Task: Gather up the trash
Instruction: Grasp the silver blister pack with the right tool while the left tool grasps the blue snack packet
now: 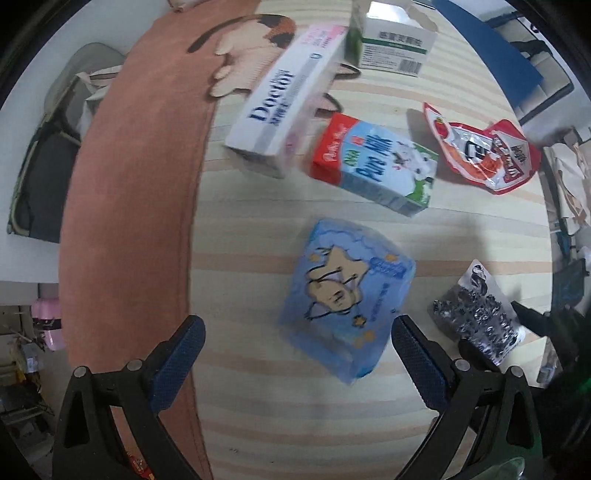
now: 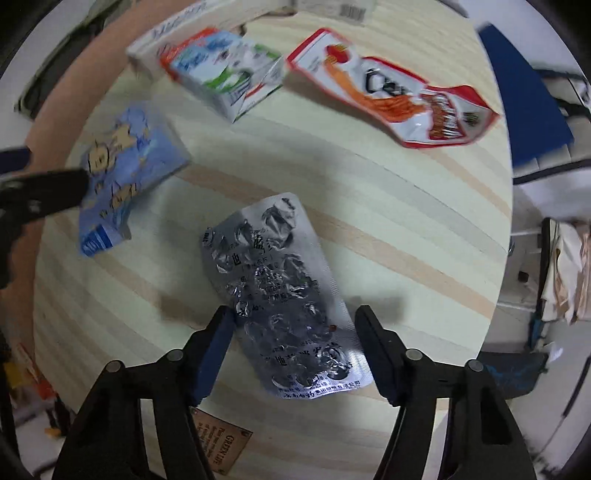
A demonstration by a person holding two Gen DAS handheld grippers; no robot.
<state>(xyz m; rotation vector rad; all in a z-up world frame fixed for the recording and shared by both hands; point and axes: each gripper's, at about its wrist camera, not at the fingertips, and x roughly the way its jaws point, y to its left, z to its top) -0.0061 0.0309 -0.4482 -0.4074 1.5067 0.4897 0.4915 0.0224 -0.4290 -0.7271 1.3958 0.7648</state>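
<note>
only left wrist view shows green-white carton [image 1: 397, 48].

- The white box [image 2: 173, 33] beyond the milk carton [image 2: 225, 70] is smeared with blur in the right wrist view; its lettering cannot be read.
- A barcoded box [image 2: 343, 9] farther behind the milk carton is cut by the top edge.
- The tissue pack [image 1: 347, 295], nearer than the milk carton, is soft; its small print is illegible.
- Nearer still, the blister sheet [image 2: 284, 291] has print too small to read.

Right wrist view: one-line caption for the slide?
Right gripper poised over a silver blister pack on the striped table, fingers straddling it, not yet clamped.
</note>
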